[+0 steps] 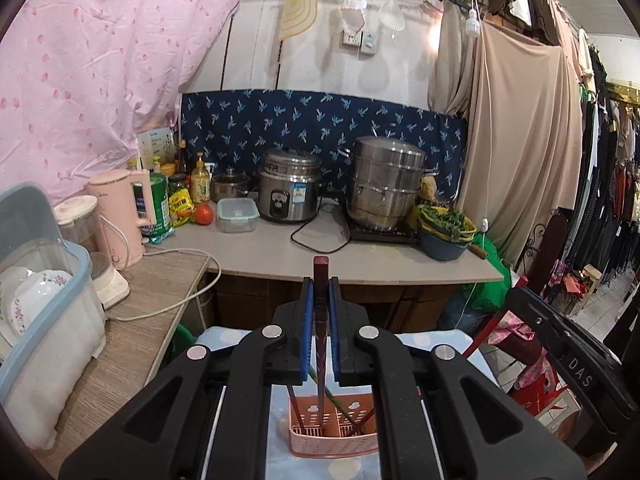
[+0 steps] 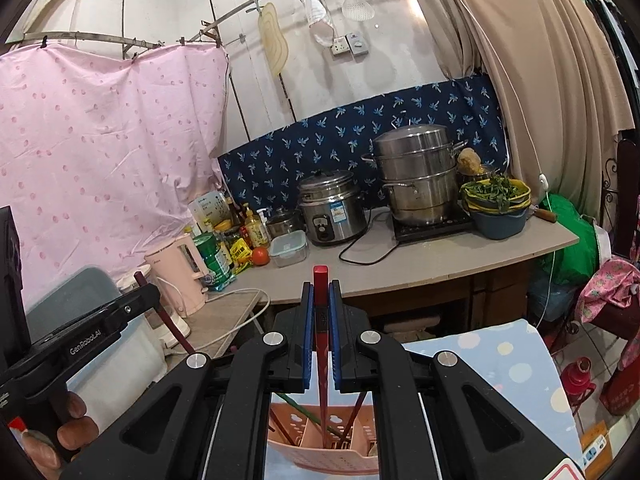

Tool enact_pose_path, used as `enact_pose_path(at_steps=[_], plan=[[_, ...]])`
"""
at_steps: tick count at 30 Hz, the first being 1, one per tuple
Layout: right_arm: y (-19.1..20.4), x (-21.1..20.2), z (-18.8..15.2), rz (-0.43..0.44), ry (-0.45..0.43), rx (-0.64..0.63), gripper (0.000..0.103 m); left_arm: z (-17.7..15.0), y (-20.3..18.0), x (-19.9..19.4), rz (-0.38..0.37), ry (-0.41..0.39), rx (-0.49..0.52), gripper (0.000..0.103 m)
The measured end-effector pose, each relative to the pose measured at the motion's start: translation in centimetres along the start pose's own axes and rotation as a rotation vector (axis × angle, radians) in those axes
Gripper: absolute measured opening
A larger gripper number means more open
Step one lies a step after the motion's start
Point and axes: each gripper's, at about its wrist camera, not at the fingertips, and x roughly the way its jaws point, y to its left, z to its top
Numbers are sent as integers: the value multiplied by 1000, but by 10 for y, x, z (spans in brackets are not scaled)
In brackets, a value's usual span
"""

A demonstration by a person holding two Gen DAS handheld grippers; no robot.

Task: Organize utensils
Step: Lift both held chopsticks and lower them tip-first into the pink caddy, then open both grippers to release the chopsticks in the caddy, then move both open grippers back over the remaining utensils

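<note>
Clamped between the blue pads of the left gripper (image 1: 320, 300), a dark maroon chopstick (image 1: 320, 280) stands nearly upright, its lower end reaching down toward the pink slotted holder (image 1: 320, 438) directly below. Likewise, the right gripper (image 2: 320, 304) is closed tight on a red chopstick (image 2: 320, 280) above the same holder, which already has several sticks leaning in its compartments. Gripping each stick high up probably keeps the jaws clear of the holder's rim. That holder sits on a dotted blue cloth (image 2: 500, 356). Beyond it, the counter edge (image 1: 360, 274) lies near, but open air above the holder leaves room to lift or lower.
</note>
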Motion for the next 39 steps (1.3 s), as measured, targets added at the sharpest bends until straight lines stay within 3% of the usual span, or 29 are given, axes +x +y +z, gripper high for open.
enact_pose_path(at_steps=[8, 14, 17, 24, 31, 39], plan=[[-10, 40, -39, -22, 105, -2, 7, -30, 10, 45, 10, 96, -17, 7], [-14, 54, -54, -37, 153, -3, 8, -41, 16, 57, 16, 124, -35, 8], [-17, 52, -57, -42, 154, 4, 16, -44, 18, 55, 20, 108, -42, 8], [-20, 33, -56, -45, 128, 14, 26, -47, 20, 45, 27, 101, -37, 30], [-23, 3, -64, -44, 129, 19, 26, -61, 19, 21, 37, 116, -18, 34], [-20, -39, -107, -52, 193, -13, 26, -102, 20, -9, 37, 172, -5, 35]])
